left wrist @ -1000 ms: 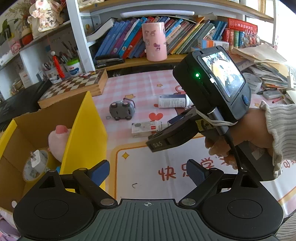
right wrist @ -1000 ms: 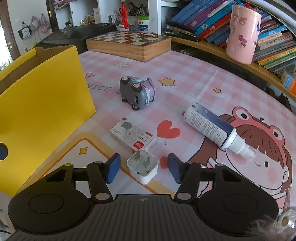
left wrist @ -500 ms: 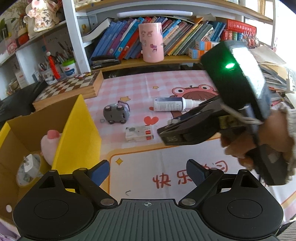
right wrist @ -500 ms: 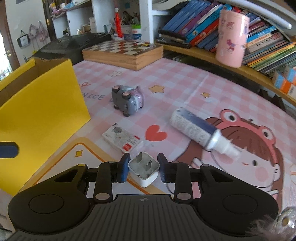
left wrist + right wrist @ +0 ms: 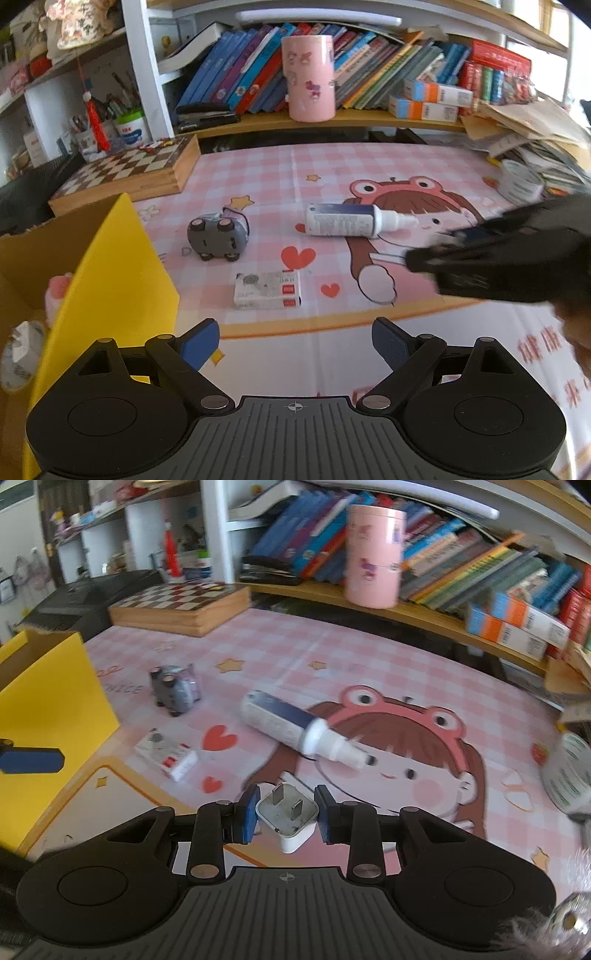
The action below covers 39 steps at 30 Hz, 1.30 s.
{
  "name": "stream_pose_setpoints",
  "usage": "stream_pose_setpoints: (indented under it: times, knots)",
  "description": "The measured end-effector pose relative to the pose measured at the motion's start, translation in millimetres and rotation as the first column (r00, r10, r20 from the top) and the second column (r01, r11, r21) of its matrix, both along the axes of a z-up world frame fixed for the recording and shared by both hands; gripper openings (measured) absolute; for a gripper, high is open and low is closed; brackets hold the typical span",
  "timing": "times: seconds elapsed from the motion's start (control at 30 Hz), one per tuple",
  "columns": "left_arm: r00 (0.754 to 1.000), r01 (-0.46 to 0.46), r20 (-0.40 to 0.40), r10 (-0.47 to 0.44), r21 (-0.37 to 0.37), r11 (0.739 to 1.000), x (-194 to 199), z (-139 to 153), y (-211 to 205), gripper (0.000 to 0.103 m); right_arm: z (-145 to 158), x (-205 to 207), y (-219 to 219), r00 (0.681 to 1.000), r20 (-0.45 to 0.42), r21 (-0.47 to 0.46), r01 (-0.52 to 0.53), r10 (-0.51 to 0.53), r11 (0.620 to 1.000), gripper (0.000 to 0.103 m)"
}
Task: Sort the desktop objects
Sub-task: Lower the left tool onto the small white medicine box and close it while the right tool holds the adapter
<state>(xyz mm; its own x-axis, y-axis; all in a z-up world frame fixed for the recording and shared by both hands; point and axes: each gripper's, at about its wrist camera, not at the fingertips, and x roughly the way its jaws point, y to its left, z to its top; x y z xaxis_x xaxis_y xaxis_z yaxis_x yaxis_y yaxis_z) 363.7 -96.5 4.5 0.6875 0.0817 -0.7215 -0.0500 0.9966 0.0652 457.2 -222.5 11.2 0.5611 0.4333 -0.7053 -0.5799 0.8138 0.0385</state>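
Charger plug point(image 5: 287, 818), white and squarish with rounded corners and two flat metal prongs on its upper face, sits pinched between the blue pads of the right hand-held gripper point(image 5: 287, 814), low in the right wrist view and over the pink cartoon mat on the table point(image 5: 332, 657). Its face looks a little scuffed. The left hand-held gripper point(image 5: 295, 341) is spread wide with nothing between its pads, over the white part of the mat beside the yellow box point(image 5: 118, 280). On the mat lie a grey toy car point(image 5: 218, 240) tipped on its side, a small white and red carton point(image 5: 267, 290) lying flat, and a white spray bottle point(image 5: 354, 220) on its side with its nozzle toward the cartoon girl's face. The three are apart from one another.
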Motion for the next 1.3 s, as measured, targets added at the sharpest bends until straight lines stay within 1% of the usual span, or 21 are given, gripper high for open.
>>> stream_pose_setpoints:
  times: [0.23,0.33,0.4,0.47,0.6,0.67,0.7,0.87,1.13,1.3]
  knots:
    - [0.997,-0.075,-0.040,0.073,-0.040,0.996,36,-20,13,0.091,-5,-6,-22,0.998,-0.023,-0.010,0.062,-0.062,0.998,0.029]
    - [0.994,-0.103,-0.045,0.102,-0.027,0.994,47,-28,19,0.091,-10,-10,-26,0.997,-0.040,-0.019,0.072,-0.073,0.997,0.029]
    - [0.993,-0.110,-0.048,0.109,-0.020,0.994,53,-33,22,0.086,-14,-12,-27,0.996,-0.051,-0.023,0.077,-0.078,0.997,0.029]
    - [0.993,-0.111,-0.053,0.109,-0.022,0.994,57,-37,25,0.078,-17,-13,-28,0.995,-0.060,-0.026,0.082,-0.083,0.996,0.029]
    - [0.993,-0.114,-0.037,0.112,-0.050,0.992,61,-38,30,0.070,-20,-15,-28,0.994,-0.070,-0.031,0.087,-0.089,0.996,0.029]
    - [0.996,-0.089,-0.022,0.088,-0.048,0.995,61,-38,28,0.053,-22,-15,-28,0.993,-0.073,-0.032,0.090,-0.092,0.995,0.029]
    - [0.997,-0.080,-0.021,0.079,-0.043,0.996,61,-37,27,0.053,-22,-15,-28,0.993,-0.074,-0.033,0.092,-0.094,0.995,0.029]
    - [0.997,-0.073,-0.004,0.073,-0.080,0.994,53,-30,31,0.052,-24,-15,-28,0.992,-0.079,-0.035,0.096,-0.099,0.995,0.029]
    - [0.996,-0.060,0.054,0.069,-0.145,0.988,27,-3,34,0.052,-22,-18,-26,0.993,-0.072,-0.029,0.090,-0.092,0.996,0.029]
    - [0.992,-0.054,0.100,0.073,-0.180,0.982,9,16,37,0.052,-11,-27,-24,0.995,-0.056,-0.021,0.080,-0.081,0.997,0.029]
